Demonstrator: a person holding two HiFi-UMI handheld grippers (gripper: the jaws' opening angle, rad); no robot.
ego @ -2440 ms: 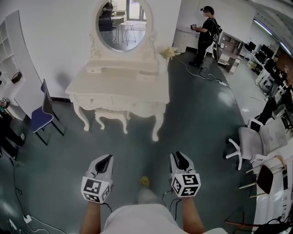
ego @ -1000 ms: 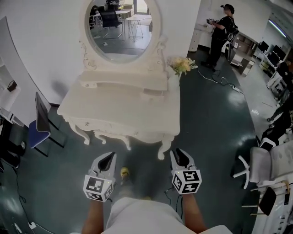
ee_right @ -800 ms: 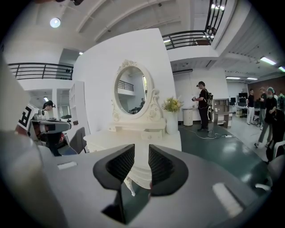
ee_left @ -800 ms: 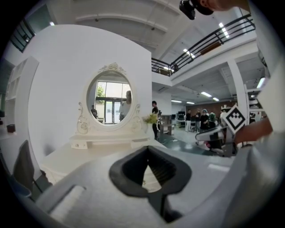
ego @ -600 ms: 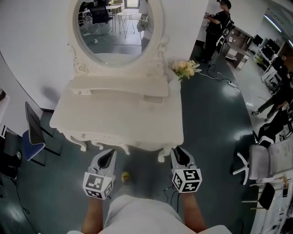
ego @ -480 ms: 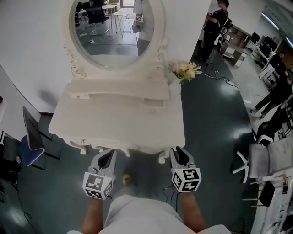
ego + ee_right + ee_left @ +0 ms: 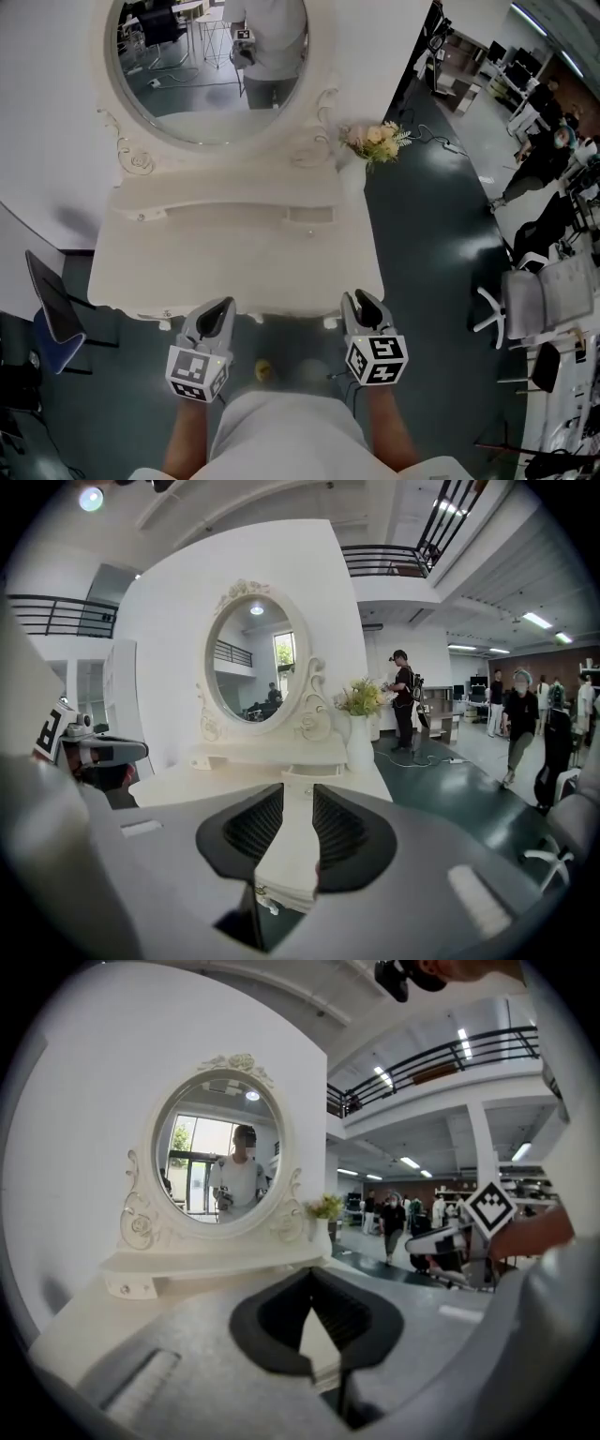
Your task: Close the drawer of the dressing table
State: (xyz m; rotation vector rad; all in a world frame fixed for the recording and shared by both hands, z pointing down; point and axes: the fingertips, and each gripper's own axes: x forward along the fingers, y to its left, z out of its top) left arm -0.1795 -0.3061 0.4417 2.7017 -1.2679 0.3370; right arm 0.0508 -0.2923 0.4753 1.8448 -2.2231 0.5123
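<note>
The white dressing table [image 7: 234, 262] with an oval mirror [image 7: 206, 66] fills the middle of the head view. On its raised back shelf a small drawer [image 7: 309, 216] stands slightly pulled out; the right gripper view shows this drawer [image 7: 302, 773] straight ahead. My left gripper [image 7: 223, 305] hovers at the table's front edge, its tips meeting with nothing between them [image 7: 311, 1271]. My right gripper [image 7: 354, 296] is level with it to the right, jaws parted and empty [image 7: 298, 787], short of the drawer.
A vase of flowers [image 7: 375, 141] stands at the table's back right corner. A blue chair [image 7: 47, 314] is to the left and a white swivel chair [image 7: 525, 300] to the right. People stand further off on the right. A small yellow thing [image 7: 264, 371] lies on the floor.
The table has come much closer in the head view: its front edge now reaches the gripper tips. Both grippers moved forward together and kept the same pose.
</note>
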